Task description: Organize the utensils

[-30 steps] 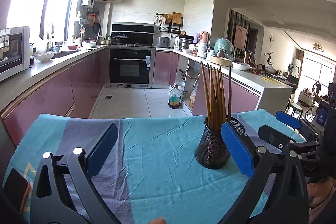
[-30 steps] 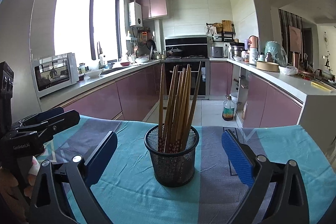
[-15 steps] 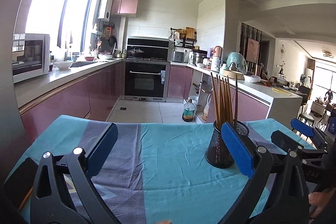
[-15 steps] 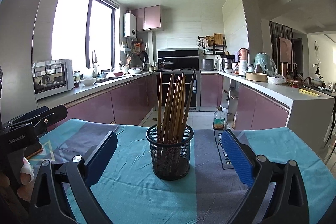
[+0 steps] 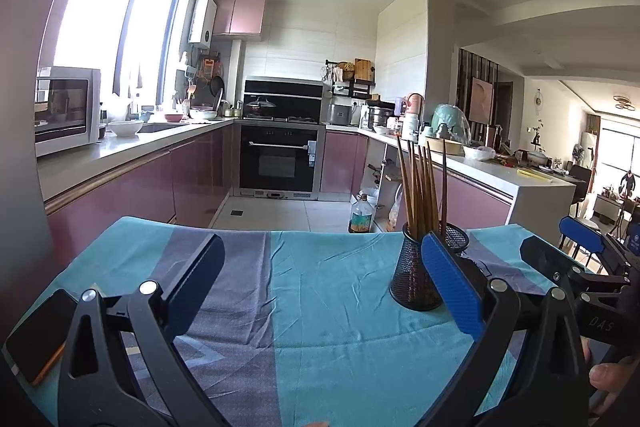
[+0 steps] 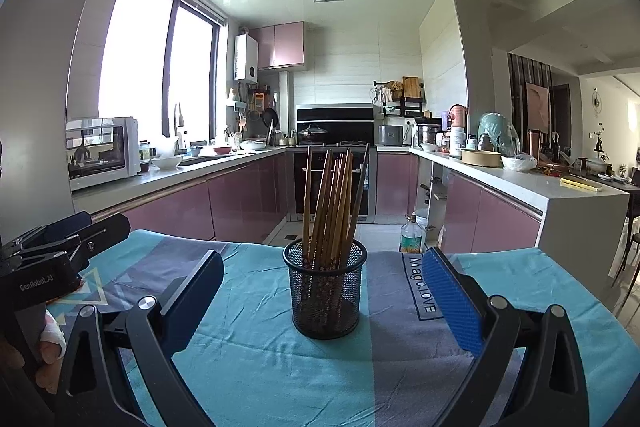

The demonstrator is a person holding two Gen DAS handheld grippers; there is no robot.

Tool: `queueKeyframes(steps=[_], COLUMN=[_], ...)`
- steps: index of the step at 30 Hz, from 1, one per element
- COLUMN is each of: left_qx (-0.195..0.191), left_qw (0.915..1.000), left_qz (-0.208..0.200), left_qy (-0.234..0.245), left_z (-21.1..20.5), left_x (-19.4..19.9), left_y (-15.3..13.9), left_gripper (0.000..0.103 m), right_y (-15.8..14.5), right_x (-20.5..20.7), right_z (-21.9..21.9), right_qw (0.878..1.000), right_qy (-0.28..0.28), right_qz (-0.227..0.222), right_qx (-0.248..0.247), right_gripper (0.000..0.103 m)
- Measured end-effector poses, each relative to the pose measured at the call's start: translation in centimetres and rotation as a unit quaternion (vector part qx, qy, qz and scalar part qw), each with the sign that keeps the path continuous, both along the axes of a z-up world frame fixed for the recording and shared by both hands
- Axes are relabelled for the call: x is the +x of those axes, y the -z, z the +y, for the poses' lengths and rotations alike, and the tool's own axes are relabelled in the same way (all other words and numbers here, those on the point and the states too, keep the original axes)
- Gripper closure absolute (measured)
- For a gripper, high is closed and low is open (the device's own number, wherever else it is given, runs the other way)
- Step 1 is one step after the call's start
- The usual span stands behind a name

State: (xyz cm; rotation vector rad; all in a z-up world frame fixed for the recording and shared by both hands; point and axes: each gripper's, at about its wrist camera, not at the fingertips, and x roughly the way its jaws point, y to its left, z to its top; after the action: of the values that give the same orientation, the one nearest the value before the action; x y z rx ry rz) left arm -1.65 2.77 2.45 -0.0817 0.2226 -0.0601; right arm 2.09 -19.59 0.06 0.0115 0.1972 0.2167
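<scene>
Standing upright in a black wire-mesh cylindrical holder (image 6: 325,291), a bundle of brown wooden chopsticks (image 6: 334,203) leans slightly apart.
The holder sits on a teal and grey-purple tablecloth (image 6: 256,355), centred ahead of the right gripper (image 6: 322,301), whose blue-padded jaws are spread wide, empty. It stands beside the right finger of the left gripper (image 5: 320,285), likewise spread; a dark phone (image 5: 34,335) lies left of it.

Right tongs (image 6: 324,287) gape empty before a mesh holder (image 6: 325,293) of upright chopsticks (image 6: 332,203).
</scene>
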Motion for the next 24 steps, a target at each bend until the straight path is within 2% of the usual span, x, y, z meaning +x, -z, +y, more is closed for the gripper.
queueKeyframes(steps=[24], left_qx=[-0.001], left_qw=[0.9999], left_qz=[-0.012], left_qy=[0.006], left_z=[-0.06], left_x=[-0.99], left_y=[0.58], left_gripper=[0.006], right_y=[0.02], right_x=[-0.52], right_z=[0.25], right_qw=[1.0], right_qy=[-0.002], right_qz=[-0.005], right_qx=[0.006], right_gripper=[0.007])
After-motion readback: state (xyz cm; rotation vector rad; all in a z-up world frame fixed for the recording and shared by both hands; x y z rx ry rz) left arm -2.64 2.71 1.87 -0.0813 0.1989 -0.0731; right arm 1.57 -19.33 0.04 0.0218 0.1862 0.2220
